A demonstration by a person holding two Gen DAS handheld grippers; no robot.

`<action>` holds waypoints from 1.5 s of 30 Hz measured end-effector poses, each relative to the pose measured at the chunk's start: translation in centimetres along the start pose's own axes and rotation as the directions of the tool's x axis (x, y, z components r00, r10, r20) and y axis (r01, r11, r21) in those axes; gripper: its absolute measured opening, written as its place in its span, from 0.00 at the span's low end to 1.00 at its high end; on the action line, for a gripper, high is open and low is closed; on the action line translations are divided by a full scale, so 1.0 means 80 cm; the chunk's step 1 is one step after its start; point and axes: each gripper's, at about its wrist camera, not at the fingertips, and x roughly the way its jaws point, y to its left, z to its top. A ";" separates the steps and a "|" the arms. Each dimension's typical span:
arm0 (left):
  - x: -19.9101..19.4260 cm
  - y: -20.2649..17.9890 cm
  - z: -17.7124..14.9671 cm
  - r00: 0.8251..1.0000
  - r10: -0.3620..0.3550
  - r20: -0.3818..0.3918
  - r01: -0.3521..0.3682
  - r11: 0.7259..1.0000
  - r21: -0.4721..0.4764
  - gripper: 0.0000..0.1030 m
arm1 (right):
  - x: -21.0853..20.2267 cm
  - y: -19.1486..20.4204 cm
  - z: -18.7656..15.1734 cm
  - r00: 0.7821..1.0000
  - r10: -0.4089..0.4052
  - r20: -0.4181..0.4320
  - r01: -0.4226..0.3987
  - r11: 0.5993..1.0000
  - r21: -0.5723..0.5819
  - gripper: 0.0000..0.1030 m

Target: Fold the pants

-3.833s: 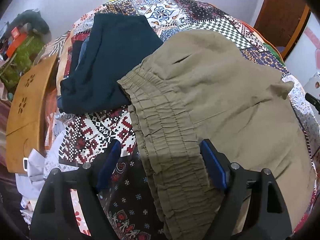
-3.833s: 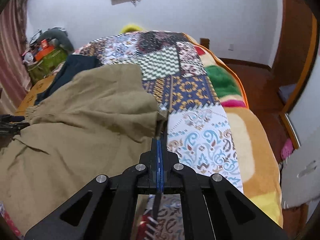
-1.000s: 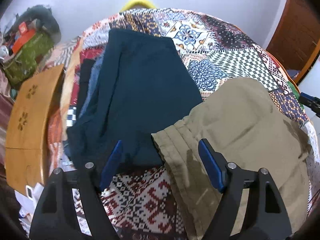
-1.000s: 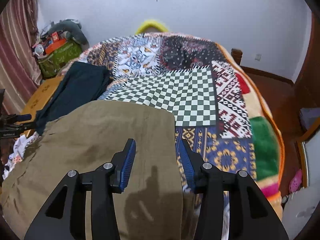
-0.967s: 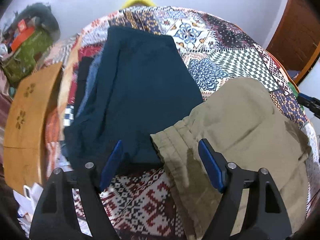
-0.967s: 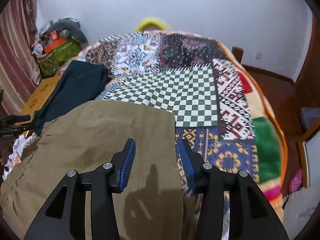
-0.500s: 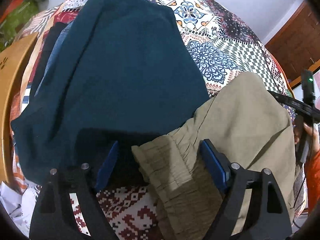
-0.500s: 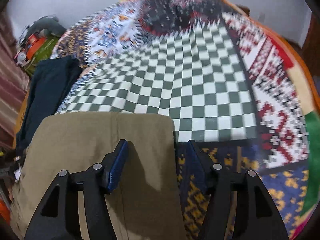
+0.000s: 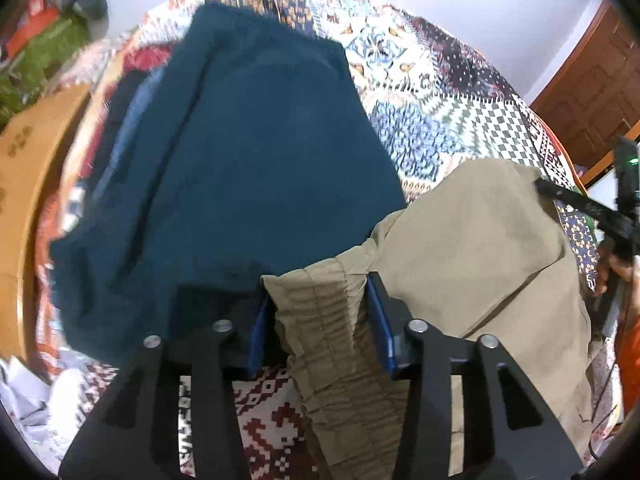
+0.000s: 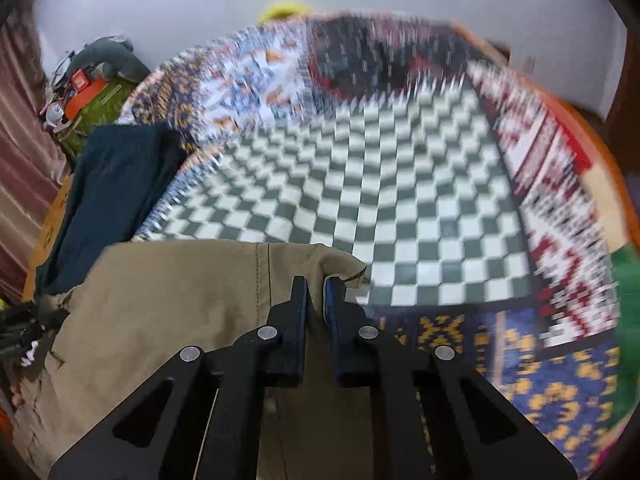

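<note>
Left wrist view. Item: khaki cotton pants with a gathered elastic waistband (image 9: 472, 240), lying folded on the patchwork-print bedspread (image 9: 420, 80), just beside a stack of dark teal folded garments (image 9: 248, 152) and overlapping its near corner. The left gripper (image 9: 318, 320) has its blue-padded fingers (image 9: 378, 320) set either side of a bunched corner of the waistband — jaws partly closed, cloth between them; a firm pinch cannot be confirmed. Far edge of the khaki cloth meets the other tool, held in a hand at the frame's right edge. Wooden board (image 9: 24, 184) to the left of the bed; white crumpled cloth (image 9: 36, 392) below it.

Right wrist view. The right gripper (image 10: 316, 292) is narrowed onto the far corner of the pants (image 10: 168, 300), a ridge of fabric standing between the pads — gripping the hem corner, by appearance. Green-and-white checked panel of the bedspread (image 10: 380, 200) lies beyond; picture blurred there. Dark teal stack (image 10: 108, 184) to the left, well apart from this corner.

Risks, as judged:
- Left hold takes thick gathered elastic; a shallow bite may slip when lifted, dropping one side and skewing the fold.
- Left fingers sit close against the teal stack; a pad could catch that garment and drag it along.
- Uneven lifting between the two corners would twist the layers, undoing the existing fold.
</note>
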 end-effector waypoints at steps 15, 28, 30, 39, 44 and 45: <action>-0.190 -0.065 0.024 0.940 0.071 0.333 -0.111 0.988 0.104 0.42 | -0.231 0.041 0.026 0.920 -0.013 0.393 0.022 1.000 -0.019 0.08; -0.248 -0.082 -0.074 0.950 -0.012 0.313 -0.044 0.985 0.169 0.44 | -0.309 0.041 -0.096 0.916 0.034 0.400 -0.010 0.998 -0.061 0.08; -0.254 -0.083 -0.090 0.951 -0.022 0.309 -0.031 0.985 0.168 0.44 | -0.319 0.044 -0.121 0.917 0.037 0.397 -0.017 0.998 -0.056 0.08; -0.255 -0.090 -0.172 0.969 -0.011 0.245 -0.046 0.973 0.226 0.44 | -0.327 0.048 -0.219 0.938 0.017 0.346 -0.018 1.000 0.000 0.08; -0.240 -0.091 -0.214 0.979 0.020 0.201 -0.073 0.963 0.260 0.44 | -0.318 0.051 -0.266 0.955 0.005 0.296 -0.012 1.000 0.024 0.08; -0.239 -0.090 -0.222 0.980 0.022 0.196 -0.074 0.962 0.261 0.44 | -0.313 0.051 -0.276 0.961 0.003 0.277 -0.012 0.999 0.031 0.08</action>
